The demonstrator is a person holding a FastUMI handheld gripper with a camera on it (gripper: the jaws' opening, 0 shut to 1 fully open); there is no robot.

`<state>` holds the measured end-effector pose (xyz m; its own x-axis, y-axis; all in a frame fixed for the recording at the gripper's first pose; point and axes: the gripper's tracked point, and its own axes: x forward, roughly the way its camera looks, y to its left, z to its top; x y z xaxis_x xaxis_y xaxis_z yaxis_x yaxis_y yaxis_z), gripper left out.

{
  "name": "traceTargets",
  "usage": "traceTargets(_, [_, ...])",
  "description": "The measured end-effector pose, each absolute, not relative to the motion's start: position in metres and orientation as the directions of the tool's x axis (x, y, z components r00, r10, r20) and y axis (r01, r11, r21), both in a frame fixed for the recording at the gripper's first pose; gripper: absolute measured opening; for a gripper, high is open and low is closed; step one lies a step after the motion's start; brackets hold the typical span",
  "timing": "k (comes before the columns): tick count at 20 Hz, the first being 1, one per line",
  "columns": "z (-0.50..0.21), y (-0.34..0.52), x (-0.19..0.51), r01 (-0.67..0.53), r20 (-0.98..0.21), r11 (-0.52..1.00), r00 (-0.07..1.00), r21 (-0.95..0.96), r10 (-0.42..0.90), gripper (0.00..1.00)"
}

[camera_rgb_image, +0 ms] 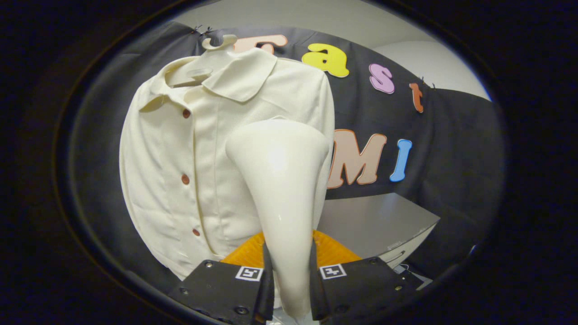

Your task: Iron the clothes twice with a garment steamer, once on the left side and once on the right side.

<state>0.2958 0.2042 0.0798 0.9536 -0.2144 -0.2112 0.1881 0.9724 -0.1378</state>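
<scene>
A cream button-up shirt hangs on a pale hanger against the booth's black wall, with brown buttons down its front. My gripper is shut on the white garment steamer, both black fingers pressing on its narrow handle. The steamer's wide head rises straight ahead of the fingers and sits in front of the shirt's right half, near mid-height. Whether the head touches the cloth is hidden.
A grey table stands beyond the fingers to the right of the shirt, with a white unit under its edge. Something orange and ribbed lies just behind the fingers, below the shirt's hem.
</scene>
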Motion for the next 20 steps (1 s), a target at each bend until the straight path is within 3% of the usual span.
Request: traceTargets(20, [-0.051,0.21,0.318,0.25,-0.293,0.964,0.919,-0.088,-0.265,0.32])
